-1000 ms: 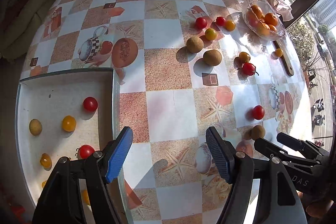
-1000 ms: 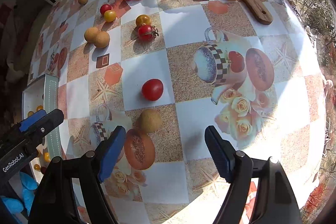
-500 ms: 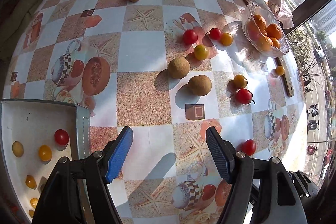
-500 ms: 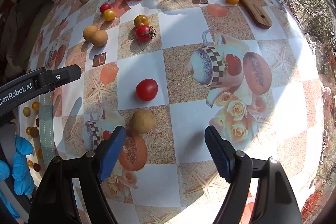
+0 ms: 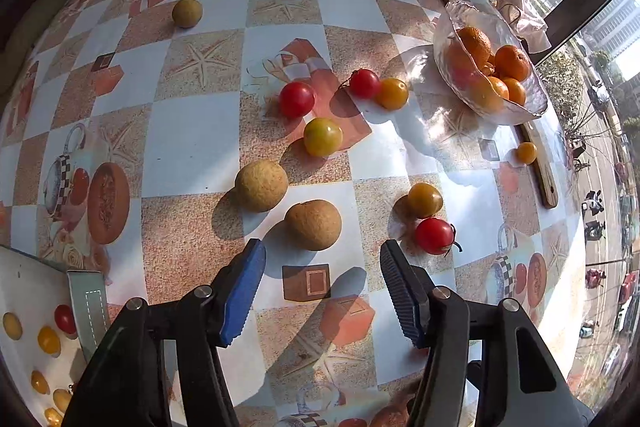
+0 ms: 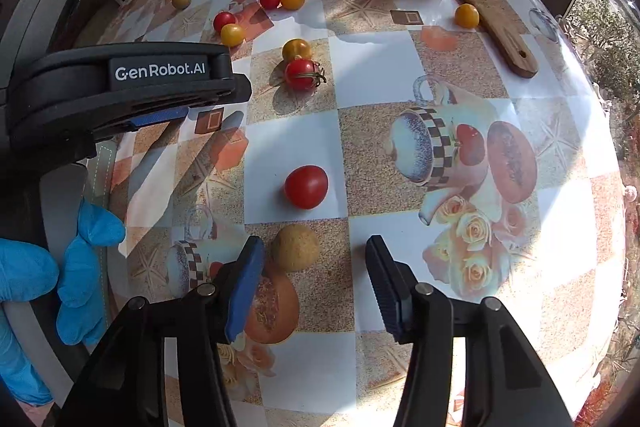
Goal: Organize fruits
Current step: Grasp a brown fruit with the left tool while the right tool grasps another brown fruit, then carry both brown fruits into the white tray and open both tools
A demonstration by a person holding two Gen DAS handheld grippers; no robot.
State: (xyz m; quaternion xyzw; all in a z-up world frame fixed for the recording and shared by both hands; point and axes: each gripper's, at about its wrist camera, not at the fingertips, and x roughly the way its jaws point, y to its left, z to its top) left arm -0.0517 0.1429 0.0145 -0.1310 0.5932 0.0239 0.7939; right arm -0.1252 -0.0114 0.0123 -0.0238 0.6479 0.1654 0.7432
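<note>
On the checkered printed tablecloth [image 5: 192, 135] fruit lies loose, white tray [image 5: 28, 291] at left holding sorted cherry tomatoes, so my left gripper [image 5: 320, 291] hangs empty, jaws apart, lined up on the round tan fruit [image 5: 313, 225], my right gripper [image 6: 314, 287] likewise spread by the small tan fruit [image 6: 295, 247].

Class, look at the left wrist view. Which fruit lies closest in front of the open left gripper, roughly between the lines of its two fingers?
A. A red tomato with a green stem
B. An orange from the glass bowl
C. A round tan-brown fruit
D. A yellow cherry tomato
C: the tan-brown fruit sits on the table just ahead of the left gripper, whose jaws stand wide apart and hold nothing.
</note>
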